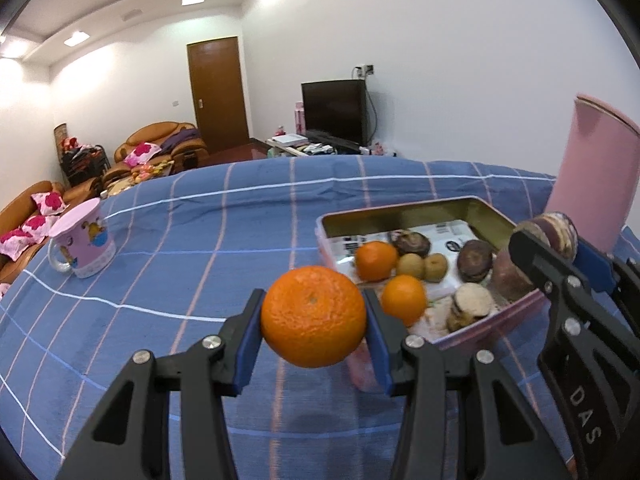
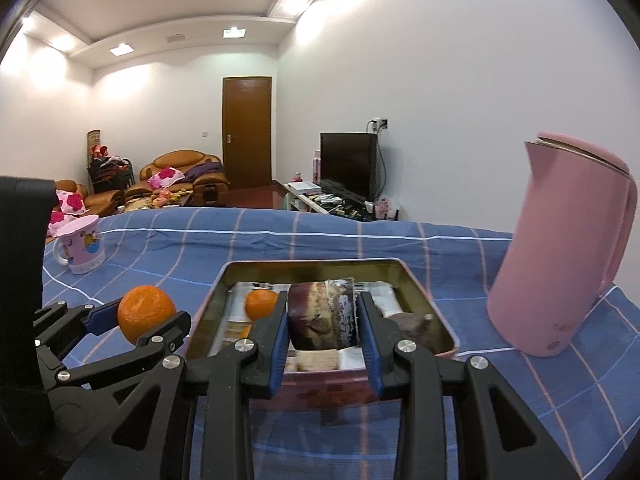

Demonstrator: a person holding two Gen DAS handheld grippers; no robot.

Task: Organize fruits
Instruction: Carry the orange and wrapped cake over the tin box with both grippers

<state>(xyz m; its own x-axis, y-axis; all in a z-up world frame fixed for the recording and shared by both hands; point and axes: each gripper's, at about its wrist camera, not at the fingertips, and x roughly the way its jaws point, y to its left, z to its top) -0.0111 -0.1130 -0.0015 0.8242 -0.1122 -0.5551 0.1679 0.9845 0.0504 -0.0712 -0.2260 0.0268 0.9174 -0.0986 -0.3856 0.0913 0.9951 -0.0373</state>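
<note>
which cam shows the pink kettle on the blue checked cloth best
The right wrist view: the tall pink kettle shows whole there, lid, handle and base. The left wrist view cuts it off at the frame edge, its base hidden behind the right gripper.

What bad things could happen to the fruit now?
The orange in the left gripper is pinched only at its sides above the cloth, so it might slip and roll. The right gripper squeezes a dark wrinkled fruit over the tin; it might squash.

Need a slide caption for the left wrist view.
Left gripper clamps an orange above the blue checked cloth, beside a pink tin of fruit.
</note>
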